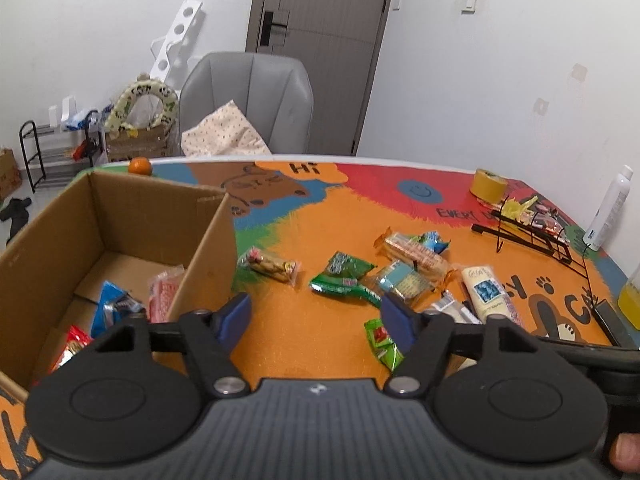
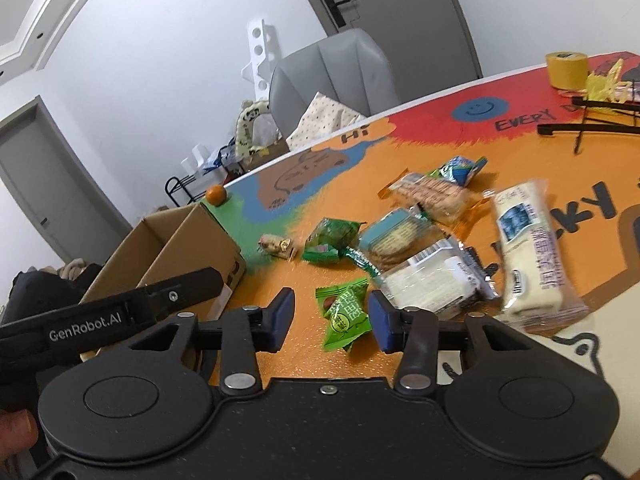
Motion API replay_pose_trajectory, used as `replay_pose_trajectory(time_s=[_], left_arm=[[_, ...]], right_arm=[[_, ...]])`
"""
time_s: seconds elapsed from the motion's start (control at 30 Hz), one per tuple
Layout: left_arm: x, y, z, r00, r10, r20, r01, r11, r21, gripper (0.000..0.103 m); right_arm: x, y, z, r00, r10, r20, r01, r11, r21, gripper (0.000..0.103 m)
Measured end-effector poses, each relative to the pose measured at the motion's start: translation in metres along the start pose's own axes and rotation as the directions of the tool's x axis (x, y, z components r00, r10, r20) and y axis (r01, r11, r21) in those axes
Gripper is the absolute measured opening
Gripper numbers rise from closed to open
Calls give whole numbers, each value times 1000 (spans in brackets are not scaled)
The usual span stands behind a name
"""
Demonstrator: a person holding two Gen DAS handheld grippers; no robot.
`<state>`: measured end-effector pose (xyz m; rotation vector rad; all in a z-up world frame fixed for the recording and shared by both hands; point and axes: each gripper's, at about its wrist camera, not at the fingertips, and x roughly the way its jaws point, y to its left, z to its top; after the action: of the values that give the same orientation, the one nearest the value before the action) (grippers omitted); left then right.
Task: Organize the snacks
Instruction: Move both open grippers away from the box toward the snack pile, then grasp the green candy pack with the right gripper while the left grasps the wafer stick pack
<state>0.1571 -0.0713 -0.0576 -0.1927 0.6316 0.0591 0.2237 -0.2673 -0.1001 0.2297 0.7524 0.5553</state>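
Note:
In the left wrist view my left gripper (image 1: 316,316) stands open over bare orange tabletop, just right of a divided cardboard box (image 1: 120,208). The box holds a blue packet (image 1: 110,304) and red packets (image 1: 162,296). Loose snacks lie ahead: green packets (image 1: 344,276), a long biscuit pack (image 1: 416,256) and a white cake bar (image 1: 488,292). In the right wrist view my right gripper (image 2: 331,318) is open around a small green candy packet (image 2: 344,318) lying on the table. Its pads do not press on the packet. A white wafer pack (image 2: 432,280) lies just right of it.
A yellow tape roll (image 1: 488,186), a black wire rack (image 1: 532,232) and a white bottle (image 1: 608,208) stand at the table's far right. An orange (image 1: 140,166) sits behind the box. A grey chair (image 1: 248,100) is beyond the far edge.

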Motion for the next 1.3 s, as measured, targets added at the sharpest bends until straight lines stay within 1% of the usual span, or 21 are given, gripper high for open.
replay_pose_trajectory(time_s=[0.1, 0.23, 0.3, 0.43, 0.57, 0.63, 0.73, 0.87, 1.0, 1.17, 1.3], left_arm=[[5, 2, -3, 1000, 1, -16, -1, 1000, -3, 58], [10, 5, -6, 1000, -2, -30, 2, 1000, -15, 54], [13, 7, -7, 999, -3, -39, 3, 1000, -22, 48], [20, 11, -8, 998, -9, -59, 7, 999, -39, 42], [24, 13, -9, 998, -11, -65, 8, 999, -45, 42], [25, 13, -8, 998, -11, -66, 8, 999, -50, 42], [28, 14, -7, 998, -9, -66, 5, 998, -61, 42], [31, 14, -5, 998, -1, -65, -4, 997, -75, 42], [32, 13, -4, 998, 2, -65, -7, 997, -77, 42], [35, 11, 0, 998, 13, -59, -18, 996, -87, 42], [42, 4, 4, 998, 33, -55, -37, 997, -74, 44]], right_arm=[[8, 2, 0, 1000, -5, -17, 5, 1000, -13, 43], [20, 6, 1, 999, -14, -38, 12, 999, -37, 42], [26, 8, 2, 999, -20, -48, 17, 999, -46, 42], [34, 11, 2, 997, -43, -61, 38, 997, -73, 41], [43, 11, 1, 995, -66, -76, 59, 994, -87, 38], [48, 11, -1, 992, -84, -93, 75, 993, -96, 30], [51, 13, -4, 990, -93, -101, 81, 990, -115, 25], [47, 16, -2, 992, -94, -88, 82, 987, -138, 23], [40, 17, 5, 995, -75, -63, 66, 989, -134, 23], [33, 11, 15, 998, -63, -27, 59, 992, -113, 23], [28, 2, 23, 999, -52, -2, 52, 994, -92, 23]])
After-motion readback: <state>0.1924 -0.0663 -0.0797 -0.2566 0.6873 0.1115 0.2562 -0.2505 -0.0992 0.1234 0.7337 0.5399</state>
